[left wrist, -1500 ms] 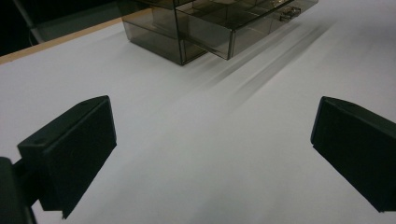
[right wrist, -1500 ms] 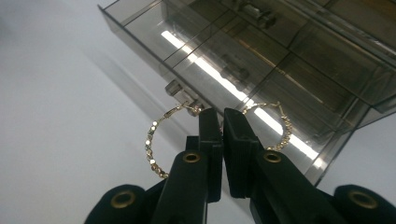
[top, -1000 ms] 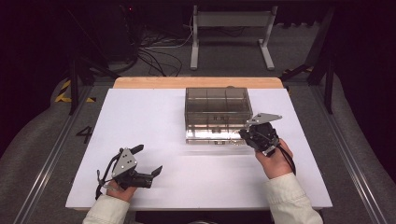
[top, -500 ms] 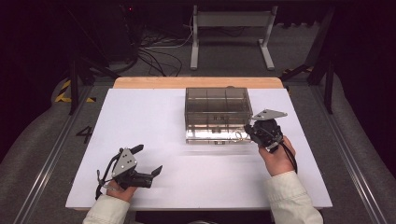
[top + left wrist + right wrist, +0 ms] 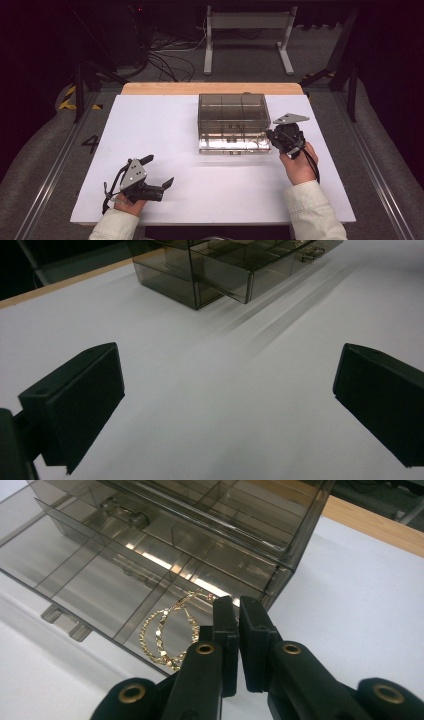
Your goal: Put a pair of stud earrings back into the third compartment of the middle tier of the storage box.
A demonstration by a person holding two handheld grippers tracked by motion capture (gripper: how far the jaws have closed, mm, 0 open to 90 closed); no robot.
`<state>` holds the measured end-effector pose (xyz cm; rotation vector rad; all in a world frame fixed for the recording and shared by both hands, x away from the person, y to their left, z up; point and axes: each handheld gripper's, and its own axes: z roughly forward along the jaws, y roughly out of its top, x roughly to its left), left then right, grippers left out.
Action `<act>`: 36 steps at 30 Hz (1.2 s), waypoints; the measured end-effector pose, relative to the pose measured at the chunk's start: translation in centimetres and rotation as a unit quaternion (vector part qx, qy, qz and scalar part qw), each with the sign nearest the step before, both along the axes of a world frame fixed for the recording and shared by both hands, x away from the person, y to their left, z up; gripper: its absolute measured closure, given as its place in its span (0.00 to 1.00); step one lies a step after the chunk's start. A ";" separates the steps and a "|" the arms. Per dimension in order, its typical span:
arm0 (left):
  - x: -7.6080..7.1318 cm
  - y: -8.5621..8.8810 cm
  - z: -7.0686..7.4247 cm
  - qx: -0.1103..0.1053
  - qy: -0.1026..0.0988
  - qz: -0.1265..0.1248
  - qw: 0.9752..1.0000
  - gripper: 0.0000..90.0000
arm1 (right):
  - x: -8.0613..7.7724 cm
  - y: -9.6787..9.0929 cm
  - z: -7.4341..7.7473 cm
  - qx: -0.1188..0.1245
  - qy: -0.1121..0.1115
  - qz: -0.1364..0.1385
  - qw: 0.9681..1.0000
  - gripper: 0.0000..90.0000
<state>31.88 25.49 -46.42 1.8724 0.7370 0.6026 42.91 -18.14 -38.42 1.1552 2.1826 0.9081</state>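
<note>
A smoky clear drawer box (image 5: pixel 231 114) stands at the back middle of the white table (image 5: pixel 165 120), its lower drawer (image 5: pixel 232 145) pulled out toward me. My right gripper (image 5: pixel 272 137) sits at the drawer's right end. In the right gripper view its jaws (image 5: pixel 235 605) are shut, and two gold hoop earrings (image 5: pixel 167 661) reach up to the jaw tips and hang over the drawer's end compartment (image 5: pixel 100 585). My left gripper (image 5: pixel 159 171) rests near the table's front left, open, with bare table between its jaws (image 5: pixel 227 400). The box (image 5: pixel 200 270) lies far ahead of it.
A wooden strip (image 5: pixel 210 88) borders the table's far edge. Beyond it are cables (image 5: pixel 165 62) and a metal stand (image 5: pixel 245 35) on the dark floor. The drawer has several divided compartments.
My right gripper has shifted slightly to the right and away along the drawer's right end, still shut. The left gripper has stayed put.
</note>
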 end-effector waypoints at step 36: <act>0.0 0.0 0.0 0.002 -0.001 -0.002 1.000 0.01 | 1.7 1.1 -2.2 -0.011 0.034 -0.001 0.999 0.97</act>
